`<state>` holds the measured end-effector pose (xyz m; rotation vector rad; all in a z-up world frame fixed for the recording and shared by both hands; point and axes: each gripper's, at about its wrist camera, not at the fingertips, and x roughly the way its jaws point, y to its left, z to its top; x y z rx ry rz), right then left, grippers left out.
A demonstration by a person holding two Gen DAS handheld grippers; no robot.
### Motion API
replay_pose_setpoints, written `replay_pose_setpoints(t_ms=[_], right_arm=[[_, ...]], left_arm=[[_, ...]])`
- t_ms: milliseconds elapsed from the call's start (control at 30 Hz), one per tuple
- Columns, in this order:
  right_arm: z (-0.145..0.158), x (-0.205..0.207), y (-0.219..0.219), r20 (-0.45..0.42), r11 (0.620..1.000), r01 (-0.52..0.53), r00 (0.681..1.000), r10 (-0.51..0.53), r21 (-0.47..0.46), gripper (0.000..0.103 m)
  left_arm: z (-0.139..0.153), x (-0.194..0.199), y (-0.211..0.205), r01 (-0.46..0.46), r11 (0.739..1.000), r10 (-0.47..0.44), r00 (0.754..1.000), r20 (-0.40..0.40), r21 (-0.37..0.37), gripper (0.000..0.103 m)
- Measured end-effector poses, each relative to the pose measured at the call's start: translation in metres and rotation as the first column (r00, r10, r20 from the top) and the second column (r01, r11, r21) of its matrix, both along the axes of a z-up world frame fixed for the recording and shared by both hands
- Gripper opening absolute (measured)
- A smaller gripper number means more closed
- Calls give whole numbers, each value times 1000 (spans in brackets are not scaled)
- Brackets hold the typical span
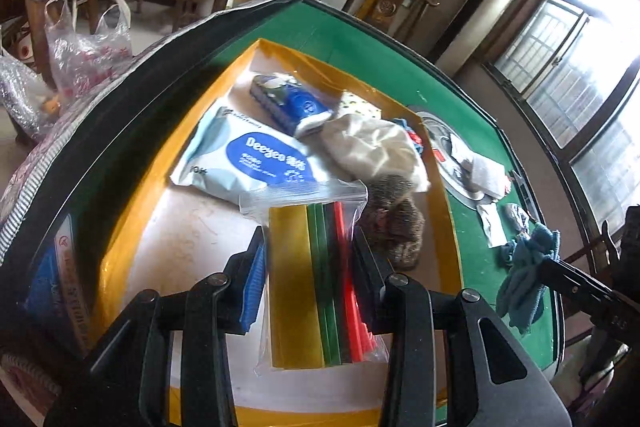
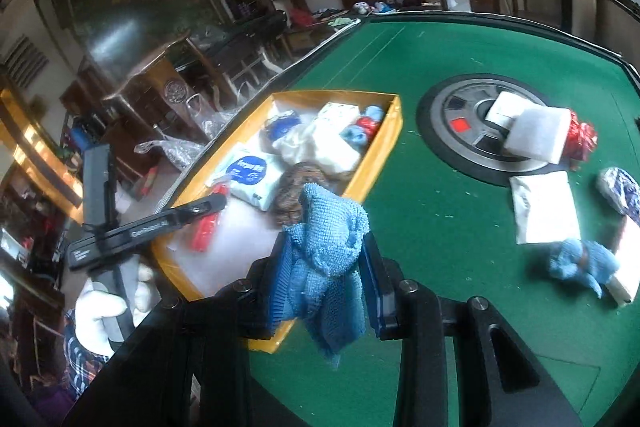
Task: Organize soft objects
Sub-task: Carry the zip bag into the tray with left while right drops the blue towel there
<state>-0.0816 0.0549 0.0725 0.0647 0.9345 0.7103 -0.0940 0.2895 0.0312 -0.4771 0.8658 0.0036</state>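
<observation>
1. Setting: I see a cluttered room with dark wooden furniture, a black wall screen and bright barred windows; my work surface is a green felt desk (image 2: 440,187) with a dark raised rim.
2. Yellow shallow rectangular cardboard tray (image 1: 132,223), white floor, resting on the desk near its left edge.
3. My left claw (image 1: 310,267): closed around a clear zip-seal plastic bag of yellow, green and red flat strips (image 1: 316,283), which sits between the two fingers and is held over the tray's near half.
4. Tray contents, far half: white and blue soft wet-wipe pack (image 1: 248,155); blue and white tissue packet (image 1: 292,105) behind it; cream crumpled cloth (image 1: 372,143) to its right; brown mottled fuzzy bundle (image 1: 396,227) just beside the bag; small red and blue soft items (image 2: 362,129) in the far corner.
5. My right claw (image 2: 326,275): clamped on a blue terry microfibre cloth (image 2: 326,251), which hangs from the fingers above the tray's near right corner.
6. Round grey and black inset panel (image 2: 452,119) at the desk's centre, with a white foam block (image 2: 536,135) lying on it and a red crinkled item (image 2: 584,139) touching that block.
7. On the felt, right side: white flat packet (image 2: 544,207); second small blue cloth (image 2: 580,263) near it; blue and white patterned bundle (image 2: 620,187).
</observation>
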Motion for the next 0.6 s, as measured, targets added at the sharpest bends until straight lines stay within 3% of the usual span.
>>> replay_pose_setpoints(t_ms=[233,300,533,600], right_arm=[[-20,10,74,-51,991,-122,992,119,-56,30],[-29,14,89,-77,987,-140,988,135,-73,30],[-54,26,122,-133,977,-175,978,159,-120,30],[-57,30,127,-125,975,-170,980,152,-144,30]], left_arm=[[-20,20,24,-63,998,62,995,-75,-17,41],[-19,21,24,-61,998,59,996,-67,-17,48],[-7,7,31,-69,995,68,997,-22,-77,49],[3,-3,33,-84,993,85,996,8,-84,61]])
